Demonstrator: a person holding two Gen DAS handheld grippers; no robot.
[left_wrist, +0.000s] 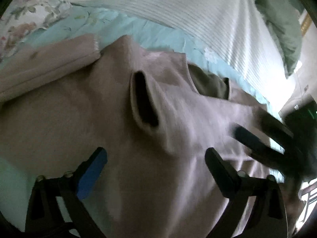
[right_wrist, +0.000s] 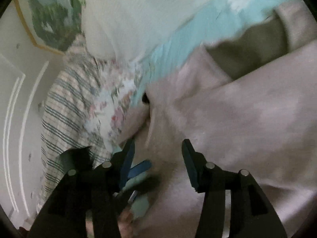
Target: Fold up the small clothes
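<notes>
A bed fills the room here, spread with a pale blue sheet (left_wrist: 126,29) that turns floral toward one corner, and on it lies the pink garment (left_wrist: 79,115), crumpled and only partly flattened. The left gripper (left_wrist: 156,154) hangs just above the garment with its jaws standing wide and nothing between them but the cloth below; one blue pad (left_wrist: 93,174) faces inward, and I cannot tell whether the tips touch the fabric. Just beyond it the garment rises in a ridge with a dark slit-like opening (left_wrist: 145,103), and past that its brownish-grey inner side (left_wrist: 210,87) shows at an open edge. A folded pink flap (left_wrist: 49,67) lies at the garment's far left side. The right gripper (right_wrist: 158,144) sits over the same garment near its edge, jaws about half apart, gripping nothing; the pink cloth runs under and between the fingers, though blur hides any contact. In the left view it shows as a dark smear (left_wrist: 263,138) at the garment's right side. Beyond the garment a white ribbed blanket (left_wrist: 208,19) lies across the sheet, with a green pillow (left_wrist: 281,27) farther off. Off the garment's other side a striped plaid cloth (right_wrist: 69,109) hangs over the bed edge, next to a white panelled door (right_wrist: 17,103) and a framed picture (right_wrist: 49,15).
</notes>
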